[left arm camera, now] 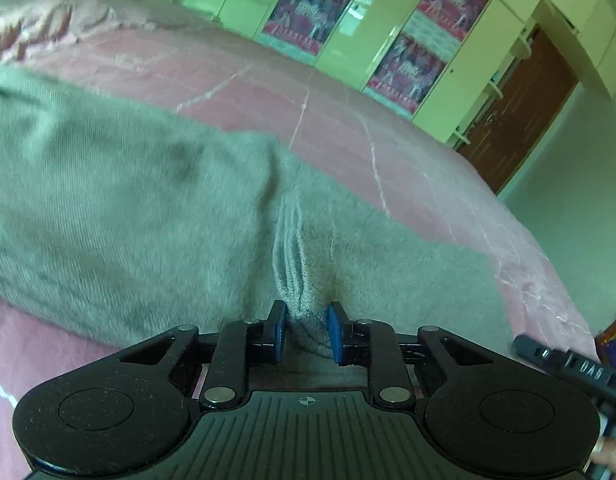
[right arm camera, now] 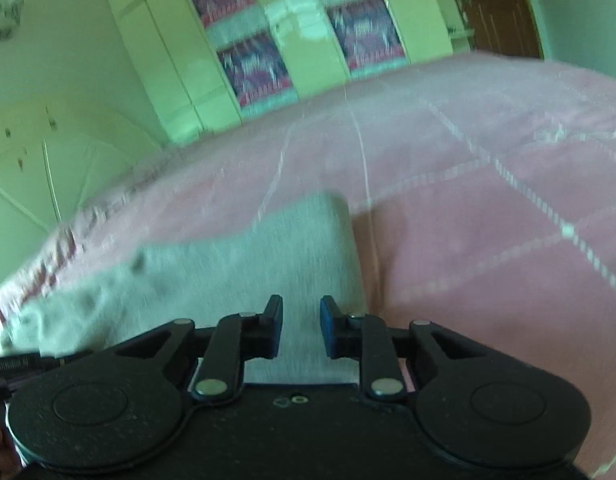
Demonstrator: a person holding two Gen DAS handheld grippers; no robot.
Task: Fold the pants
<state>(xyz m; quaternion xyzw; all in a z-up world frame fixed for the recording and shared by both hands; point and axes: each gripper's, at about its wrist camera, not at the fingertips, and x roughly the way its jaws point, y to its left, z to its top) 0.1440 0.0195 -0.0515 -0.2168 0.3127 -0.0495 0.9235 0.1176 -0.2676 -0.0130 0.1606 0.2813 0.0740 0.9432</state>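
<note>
My left tongs [left arm camera: 306, 330] pinch a bunched fold of the soft, limp grey knit pants [left arm camera: 128, 200] on the pink quilted bed [left arm camera: 347, 120]; my right tongs [right arm camera: 302, 326] stand narrow above cloth, grip unclear.

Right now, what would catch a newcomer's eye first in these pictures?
The grey pants sprawl across a pink bedspread, a bunched fold pinched in the left tongs at the near edge. The right tongs sit over another part of the pants. Behind the bed, red posters dot pale wardrobe doors.
</note>
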